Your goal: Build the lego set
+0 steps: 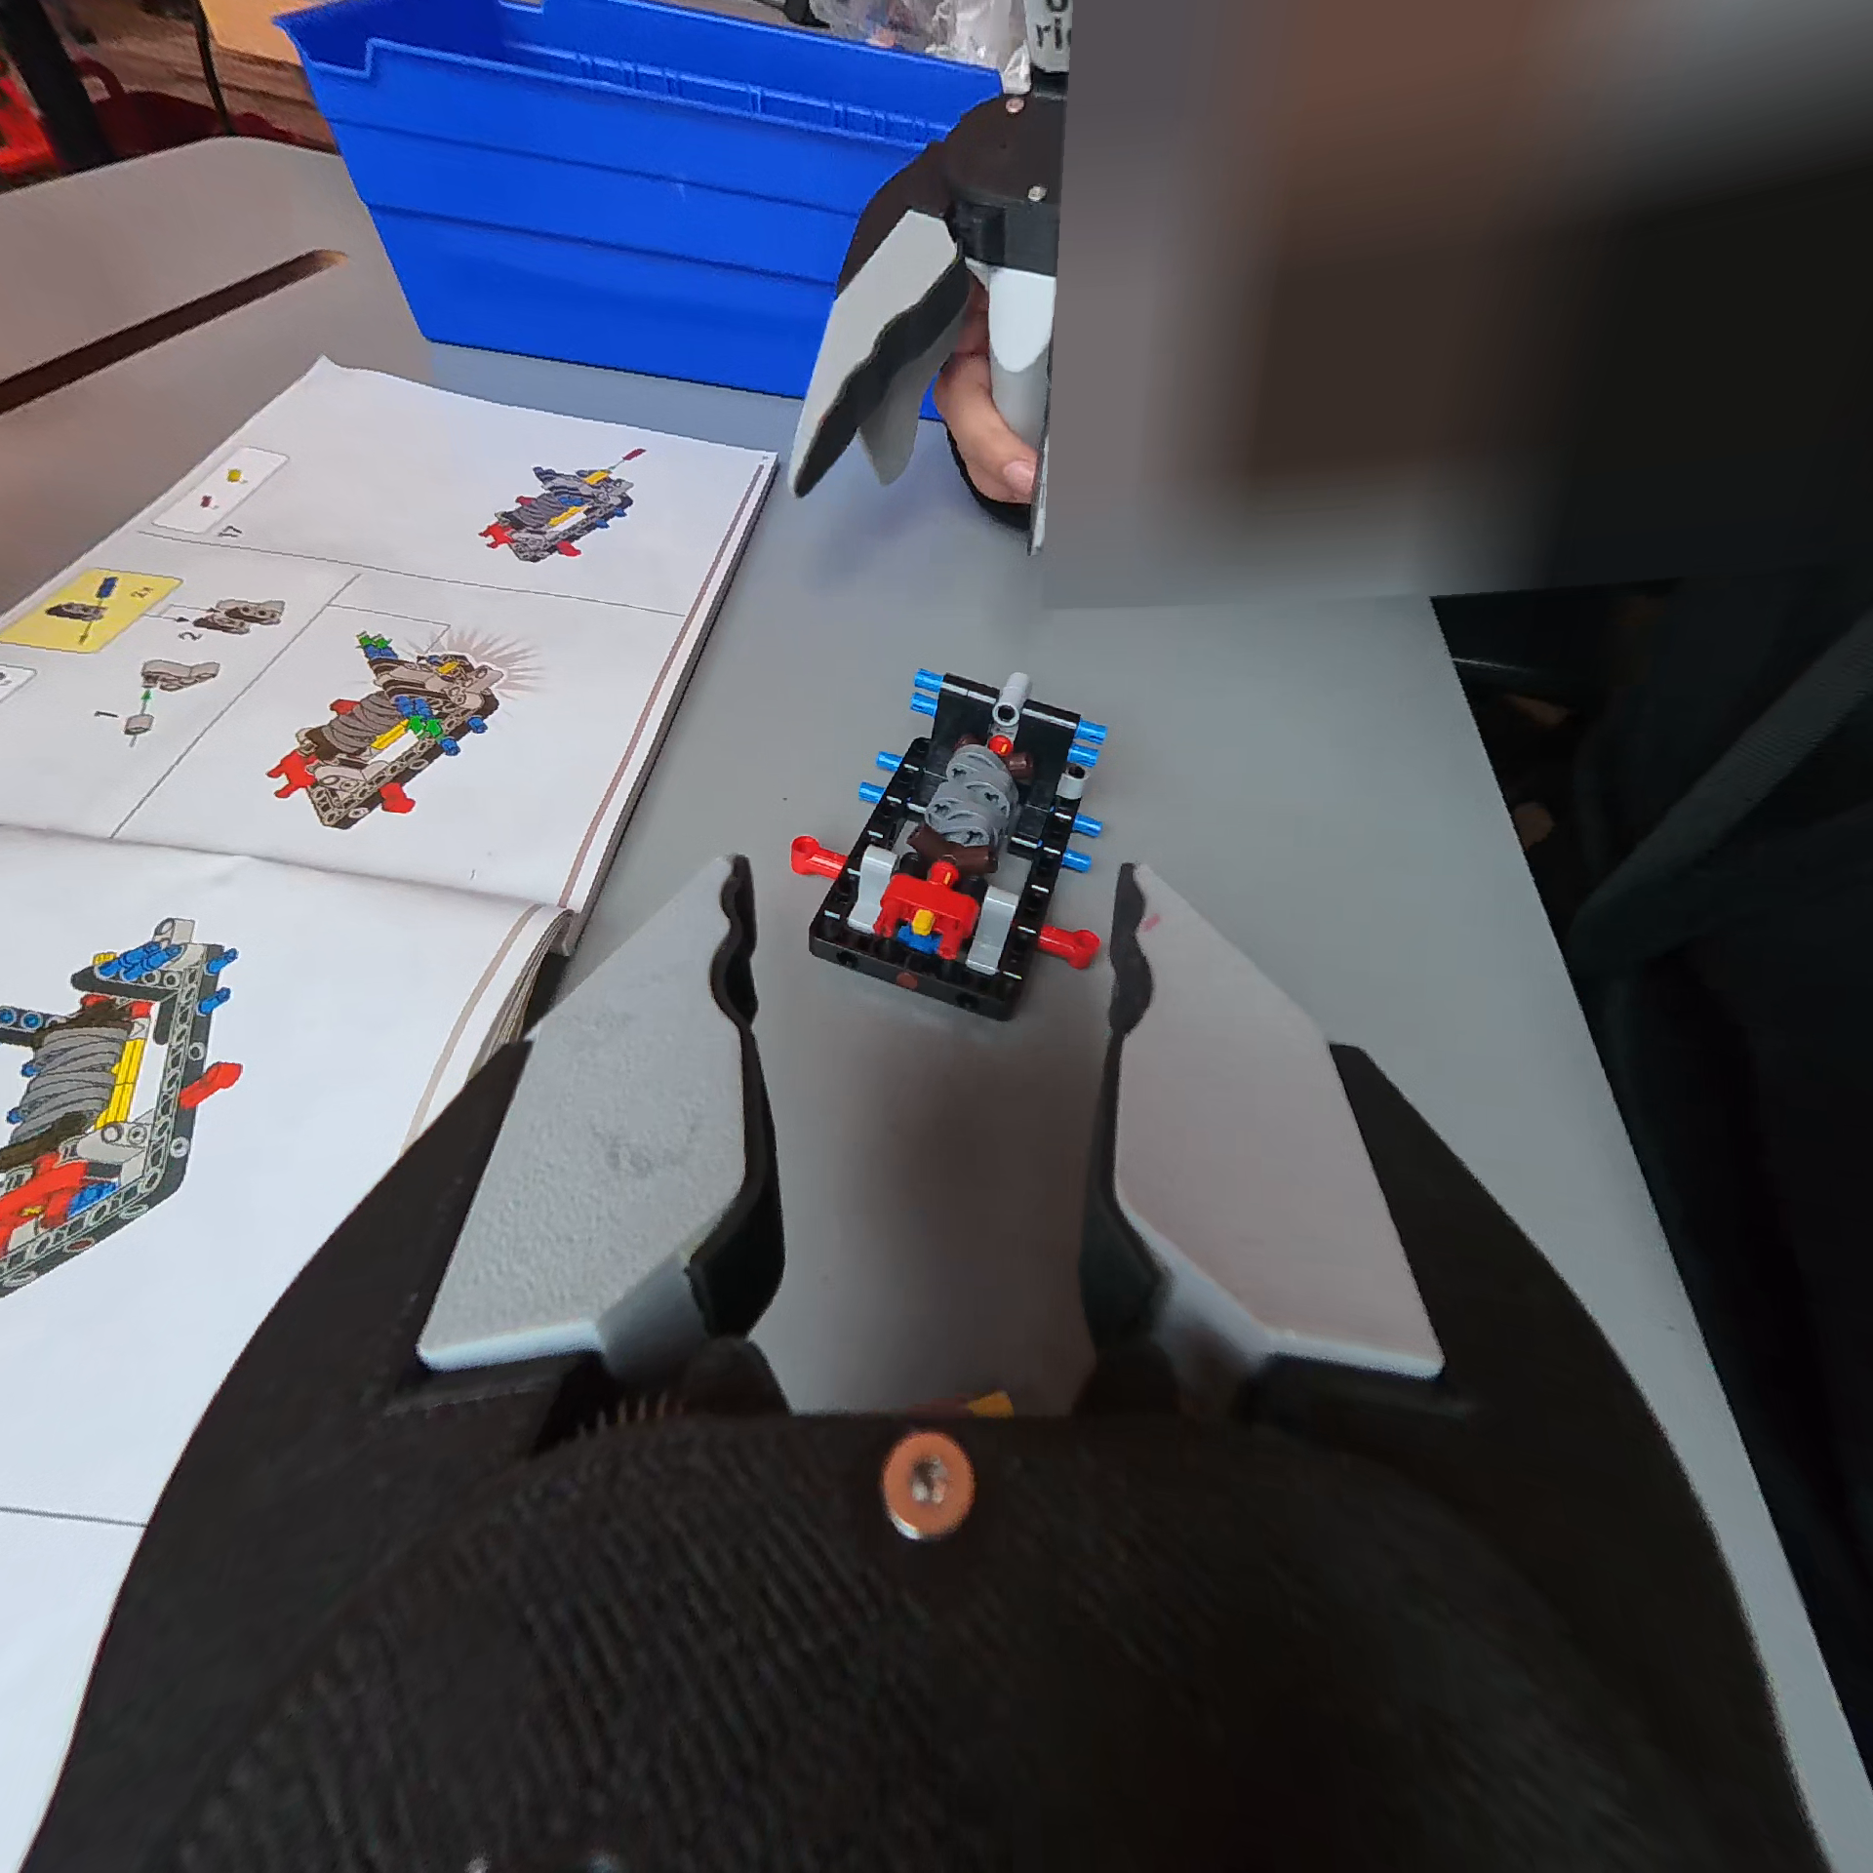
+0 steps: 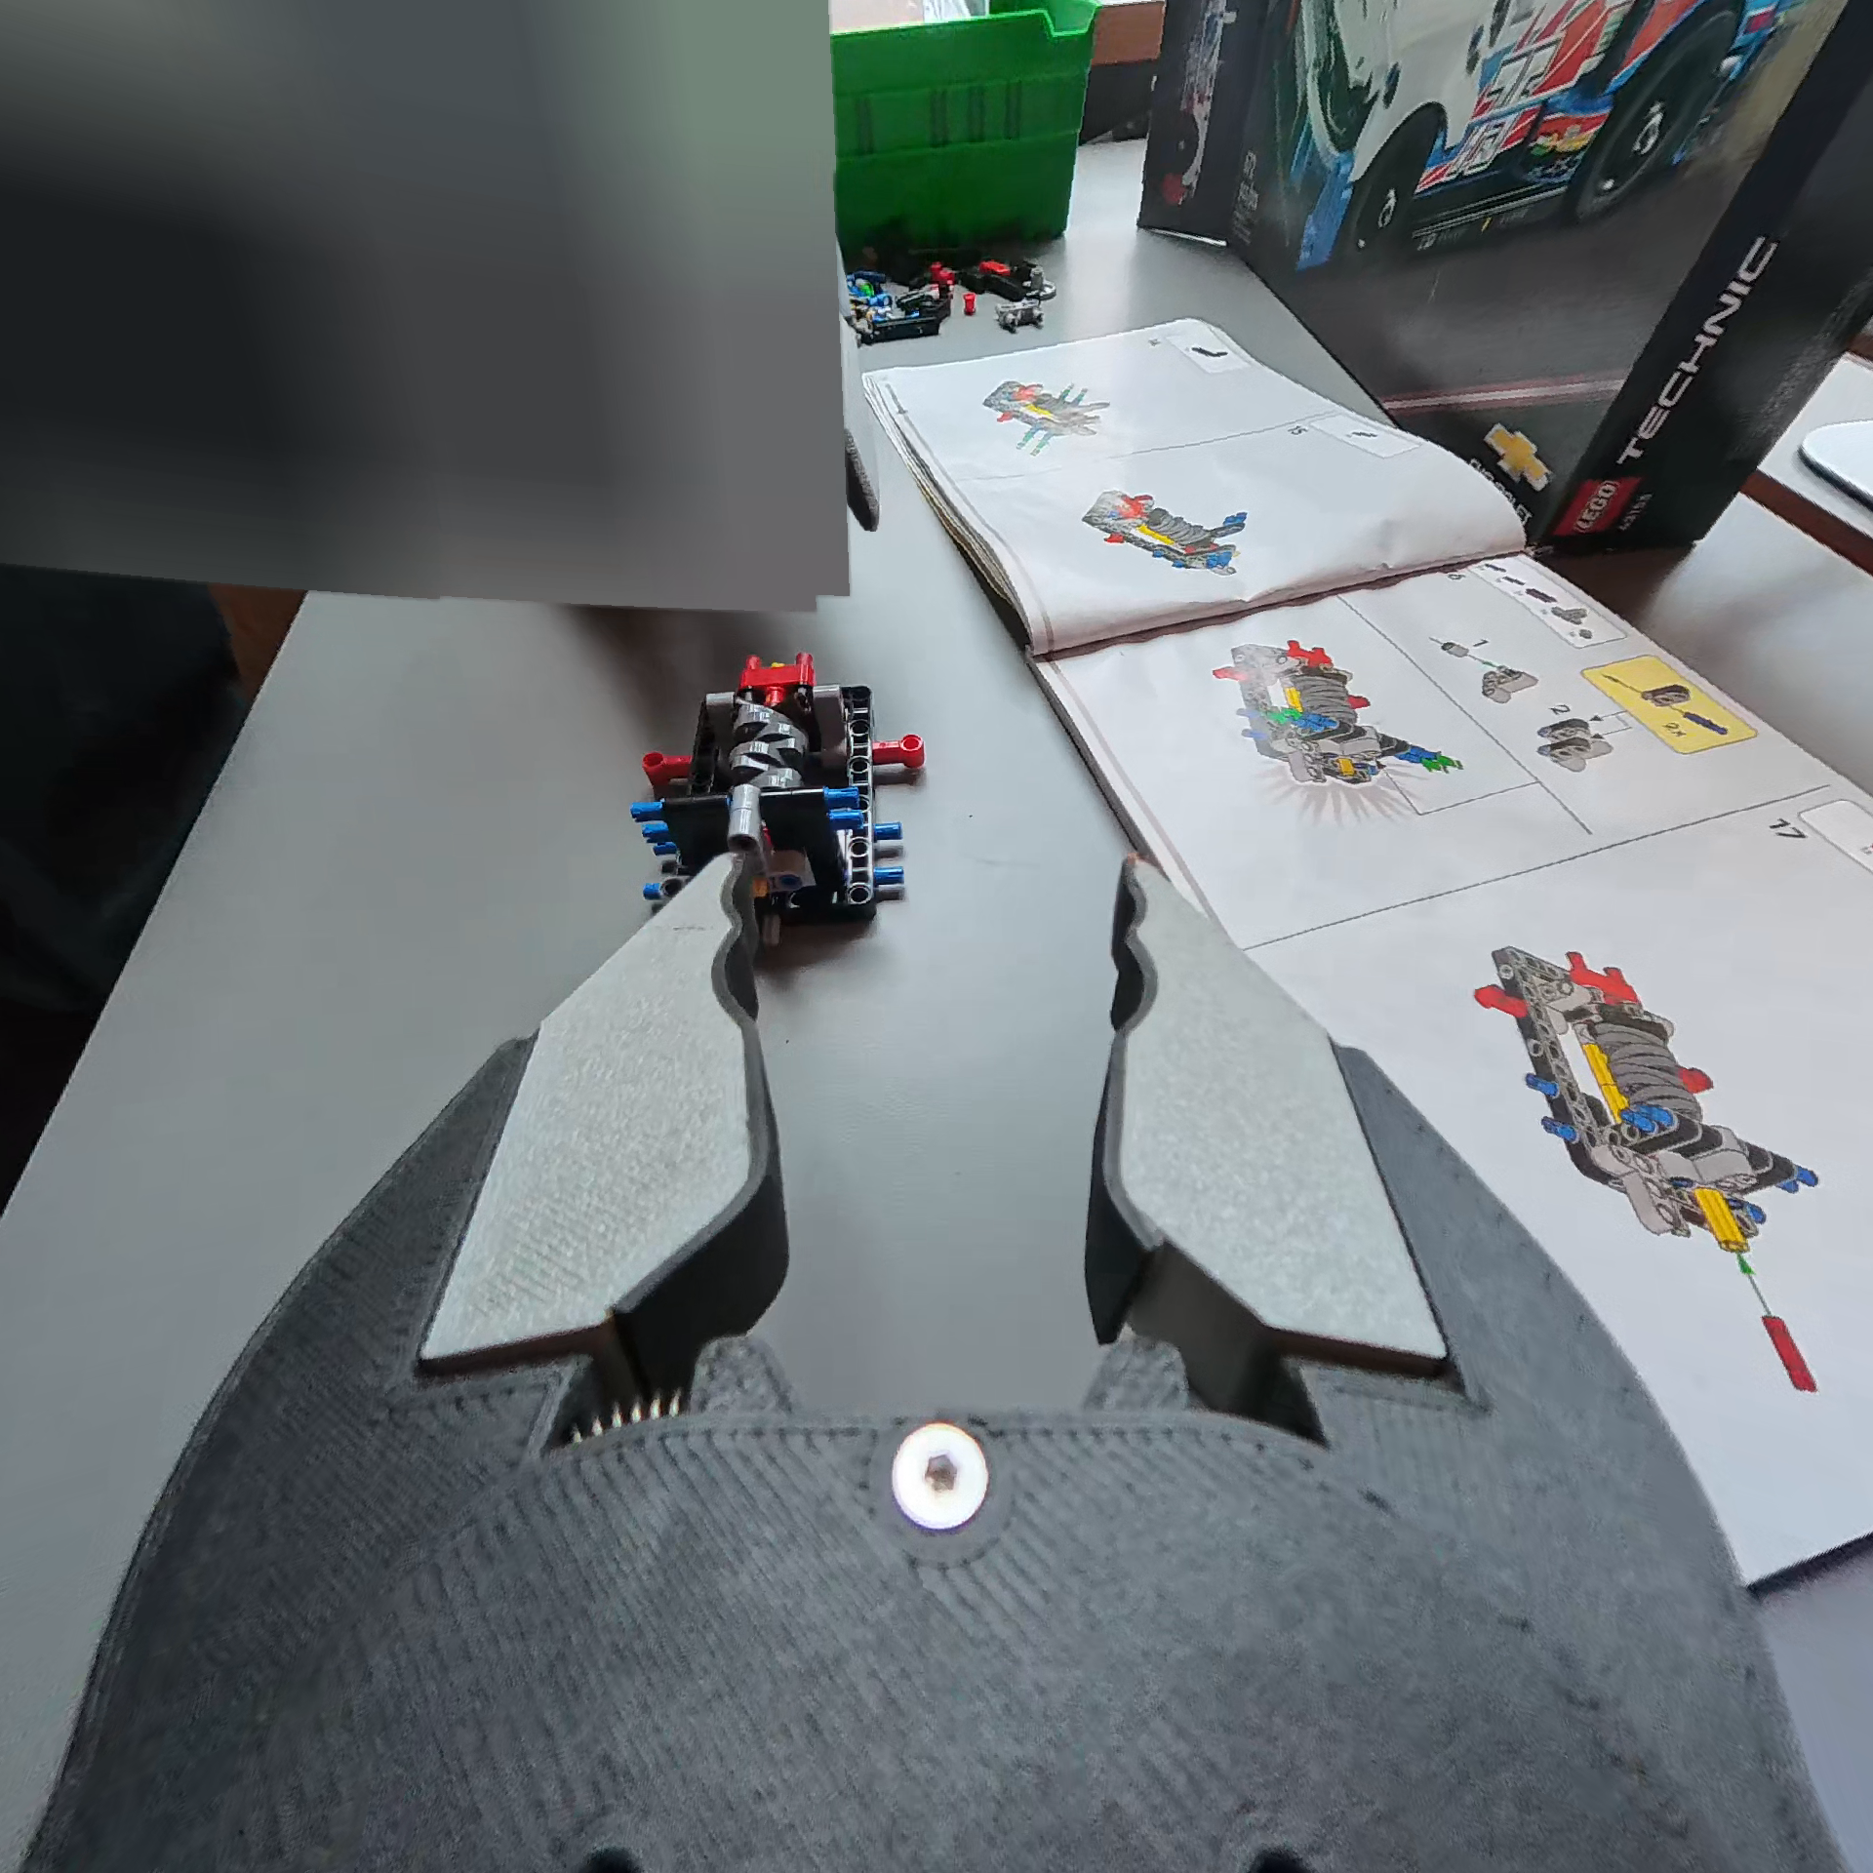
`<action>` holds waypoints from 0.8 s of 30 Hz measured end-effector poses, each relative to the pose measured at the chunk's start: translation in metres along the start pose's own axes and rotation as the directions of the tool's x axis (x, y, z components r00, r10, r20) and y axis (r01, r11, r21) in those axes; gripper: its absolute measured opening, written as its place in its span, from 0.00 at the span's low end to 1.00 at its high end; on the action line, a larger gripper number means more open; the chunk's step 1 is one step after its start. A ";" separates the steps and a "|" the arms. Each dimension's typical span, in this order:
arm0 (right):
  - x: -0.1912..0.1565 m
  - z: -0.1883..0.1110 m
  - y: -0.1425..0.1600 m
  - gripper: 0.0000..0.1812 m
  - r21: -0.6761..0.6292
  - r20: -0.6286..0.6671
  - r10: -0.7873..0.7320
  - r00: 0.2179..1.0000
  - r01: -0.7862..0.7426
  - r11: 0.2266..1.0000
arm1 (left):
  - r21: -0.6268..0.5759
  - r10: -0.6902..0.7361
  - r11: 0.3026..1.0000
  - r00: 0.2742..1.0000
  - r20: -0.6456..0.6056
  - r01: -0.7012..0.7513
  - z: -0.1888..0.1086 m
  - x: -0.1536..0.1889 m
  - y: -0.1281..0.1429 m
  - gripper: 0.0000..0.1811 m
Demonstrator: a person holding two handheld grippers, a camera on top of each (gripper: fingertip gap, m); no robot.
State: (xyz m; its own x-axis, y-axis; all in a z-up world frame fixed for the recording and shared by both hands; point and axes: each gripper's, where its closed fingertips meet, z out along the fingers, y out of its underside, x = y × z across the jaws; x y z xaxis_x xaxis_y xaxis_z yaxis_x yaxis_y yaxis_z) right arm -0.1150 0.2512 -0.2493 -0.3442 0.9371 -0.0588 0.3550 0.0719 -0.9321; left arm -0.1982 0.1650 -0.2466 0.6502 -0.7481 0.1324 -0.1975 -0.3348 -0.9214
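A small lego assembly (image 1: 963, 846) sits on the grey table: a black frame with blue pins, red end pieces and a grey spiral part in the middle. My left gripper (image 1: 927, 892) is open and empty, hovering just short of its red end. In the right wrist view the same assembly (image 2: 775, 796) lies ahead and left of my right gripper (image 2: 927, 887), which is open and empty; its left fingertip (image 2: 709, 912) overlaps the assembly's near corner. The right gripper also shows in the left wrist view (image 1: 862, 456), held by a hand beyond the assembly.
An open instruction booklet (image 1: 304, 770) lies left of the assembly, also in the right wrist view (image 2: 1419, 770). A blue bin (image 1: 628, 182) stands at the back. A green bin (image 2: 958, 122), loose lego pieces (image 2: 943, 289) and the set's box (image 2: 1581, 253) stand farther off. The table edge (image 1: 1581, 1014) runs close by. My hands' fingertips stand some 12 centimeters from each other.
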 end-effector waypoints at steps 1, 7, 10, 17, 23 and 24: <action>-0.001 0.001 0.001 0.37 -0.008 0.001 -0.010 1.000 0.010 1.000 | -0.010 0.005 1.000 1.000 0.005 -0.005 0.001 0.000 0.001 0.38; -0.008 0.006 0.008 0.36 -0.062 -0.009 -0.078 0.997 0.078 0.995 | -0.086 0.078 0.994 0.996 0.044 -0.074 0.008 0.002 0.010 0.35; -0.007 0.005 0.009 0.35 -0.071 -0.023 -0.094 0.995 0.092 0.993 | -0.117 0.115 0.987 0.991 0.063 -0.107 0.011 0.002 0.014 0.35; -0.002 -0.001 0.006 0.35 -0.051 -0.047 -0.085 0.995 0.083 0.995 | -0.142 0.144 0.981 0.986 0.082 -0.131 0.013 0.002 0.017 0.34; -0.011 0.003 0.007 0.34 -0.063 -0.003 -0.091 0.996 0.091 0.994 | -0.148 0.139 0.981 0.988 0.071 -0.127 0.014 0.003 0.018 0.34; -0.015 0.005 0.009 0.34 -0.073 0.012 -0.099 0.995 0.099 0.992 | -0.153 0.139 0.980 0.988 0.068 -0.128 0.014 0.003 0.018 0.34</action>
State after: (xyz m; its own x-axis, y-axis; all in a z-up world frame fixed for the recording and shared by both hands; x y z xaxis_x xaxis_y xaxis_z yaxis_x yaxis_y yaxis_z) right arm -0.1116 0.2361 -0.2585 -0.3875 0.9214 0.0292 0.3816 0.1891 -0.9048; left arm -0.1892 0.1647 -0.2684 0.6648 -0.7467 -0.0223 -0.3887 -0.3202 -0.8639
